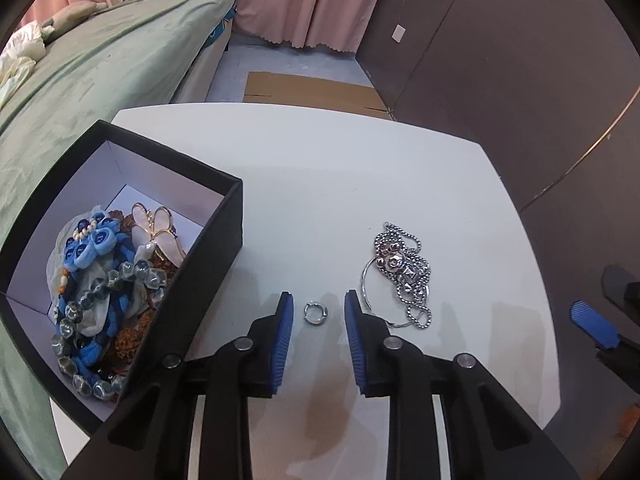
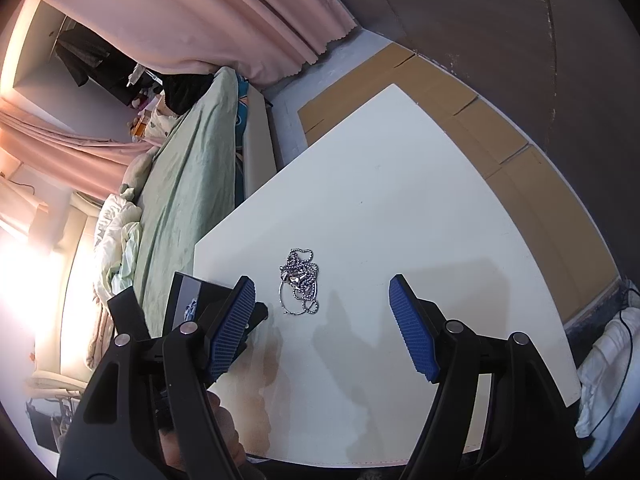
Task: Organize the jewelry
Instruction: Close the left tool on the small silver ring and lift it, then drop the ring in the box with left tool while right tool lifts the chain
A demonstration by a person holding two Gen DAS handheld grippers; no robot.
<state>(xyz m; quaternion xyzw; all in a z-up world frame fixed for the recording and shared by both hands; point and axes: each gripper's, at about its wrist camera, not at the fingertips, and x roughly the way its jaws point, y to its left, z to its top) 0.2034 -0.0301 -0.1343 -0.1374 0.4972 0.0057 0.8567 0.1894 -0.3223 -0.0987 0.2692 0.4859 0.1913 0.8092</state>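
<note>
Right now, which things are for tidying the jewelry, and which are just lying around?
For the job:
small ring between the left claw's open fingers
chain pile
black box with beads and flowers
right claw, open

Just lying around:
bed
pink curtain
flat cardboard

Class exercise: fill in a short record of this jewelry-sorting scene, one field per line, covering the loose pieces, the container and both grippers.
surface: white table
container: black box, open, on the table's left side
box contents: blue fabric flowers, clear bead strand, butterfly brooch
loose piece 1: small silver ring, on the table
loose piece 2: tangled silver chain, right of the ring
left gripper: open, fingers either side of the ring
right gripper: open, holding nothing
</note>
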